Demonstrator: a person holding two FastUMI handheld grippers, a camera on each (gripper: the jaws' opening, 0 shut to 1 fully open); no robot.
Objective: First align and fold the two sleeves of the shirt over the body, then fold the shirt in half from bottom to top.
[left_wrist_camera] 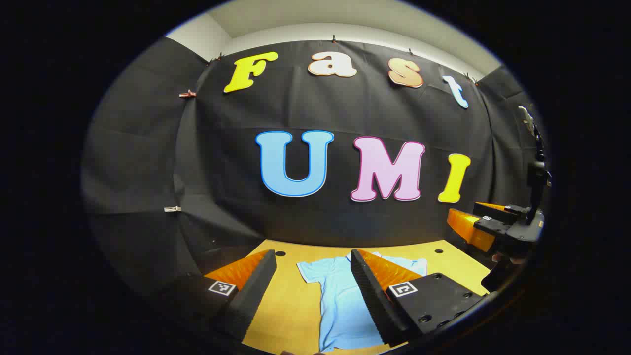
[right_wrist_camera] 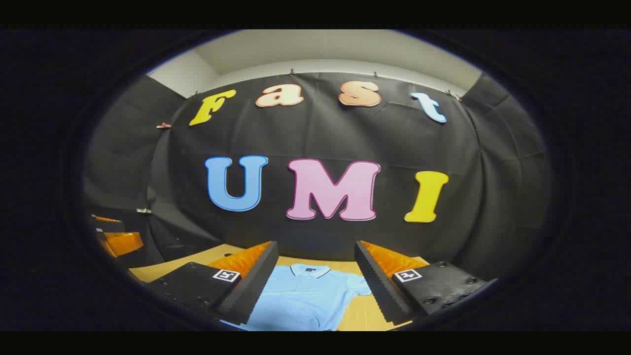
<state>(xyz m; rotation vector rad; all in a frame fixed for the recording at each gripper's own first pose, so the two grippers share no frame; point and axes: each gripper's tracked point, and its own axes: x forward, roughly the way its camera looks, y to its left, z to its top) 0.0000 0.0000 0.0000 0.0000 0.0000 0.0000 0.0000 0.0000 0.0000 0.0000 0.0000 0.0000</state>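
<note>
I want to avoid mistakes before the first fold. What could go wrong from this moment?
1. Both grippers, left and right, are open above the light blue shirt and hold nothing; a shallow pinch may slip off the thin cloth.
2. The shirt lies flat on the table; grabbing a sleeve may drag the body and spoil the alignment.

We're in a staged recording booth, not a home. Black cloth (right_wrist_camera: 320, 138) is clipped up as walls on three sides. A bare wooden table (left_wrist_camera: 286, 305) stands in front.
</note>
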